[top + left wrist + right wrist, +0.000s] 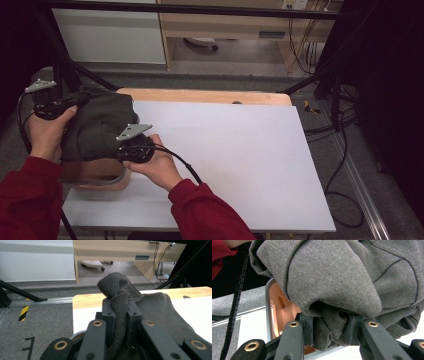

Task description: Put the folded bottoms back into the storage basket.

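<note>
White counter [240,165] holds an orange bin [97,176]. Both claws pinch the grey cloth [100,127], left claw [120,315] and right claw [331,327]. That bin sits right under the right claw.

One grey garment [97,127], one orange bin [95,175], one table [240,165], two grippers.

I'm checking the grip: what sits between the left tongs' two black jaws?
A bunched fold of the dark grey garment, pinched by the left tongs, seen in the left gripper view.
</note>
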`<move>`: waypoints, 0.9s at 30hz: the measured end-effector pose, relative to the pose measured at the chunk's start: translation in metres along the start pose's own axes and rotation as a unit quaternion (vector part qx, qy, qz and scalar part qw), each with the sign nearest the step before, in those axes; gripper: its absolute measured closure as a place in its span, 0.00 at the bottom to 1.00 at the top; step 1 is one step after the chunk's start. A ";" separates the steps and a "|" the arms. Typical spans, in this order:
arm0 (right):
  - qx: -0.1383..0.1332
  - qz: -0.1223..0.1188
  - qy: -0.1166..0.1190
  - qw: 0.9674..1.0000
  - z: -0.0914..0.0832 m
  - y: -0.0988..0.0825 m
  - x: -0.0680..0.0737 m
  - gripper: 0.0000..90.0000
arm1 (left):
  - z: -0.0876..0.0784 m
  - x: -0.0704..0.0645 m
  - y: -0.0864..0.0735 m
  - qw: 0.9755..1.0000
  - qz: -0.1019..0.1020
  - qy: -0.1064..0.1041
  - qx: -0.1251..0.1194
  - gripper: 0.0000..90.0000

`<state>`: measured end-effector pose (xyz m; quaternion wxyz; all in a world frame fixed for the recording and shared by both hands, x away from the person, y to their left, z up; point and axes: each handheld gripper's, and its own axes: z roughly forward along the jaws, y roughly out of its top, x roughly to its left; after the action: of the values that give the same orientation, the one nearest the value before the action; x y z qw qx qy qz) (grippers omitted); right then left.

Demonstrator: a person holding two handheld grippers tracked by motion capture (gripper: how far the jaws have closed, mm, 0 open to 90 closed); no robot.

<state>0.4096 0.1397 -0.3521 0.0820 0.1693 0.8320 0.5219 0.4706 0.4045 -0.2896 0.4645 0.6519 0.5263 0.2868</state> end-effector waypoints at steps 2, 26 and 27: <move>0.002 0.000 0.001 1.000 0.001 0.000 0.000 0.73 | 0.000 0.001 -0.001 1.000 -0.002 -0.001 0.000 0.89; 0.001 -0.004 0.014 1.000 0.016 -0.001 0.018 0.73 | -0.016 0.020 -0.017 1.000 -0.018 -0.005 -0.002 0.89; 0.002 -0.004 0.016 1.000 0.016 -0.001 0.018 0.73 | -0.016 0.020 -0.018 1.000 -0.017 -0.005 0.000 0.89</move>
<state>0.3974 0.1597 -0.3599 0.0704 0.1579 0.8352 0.5221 0.4554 0.4286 -0.3018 0.4723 0.6440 0.5349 0.2756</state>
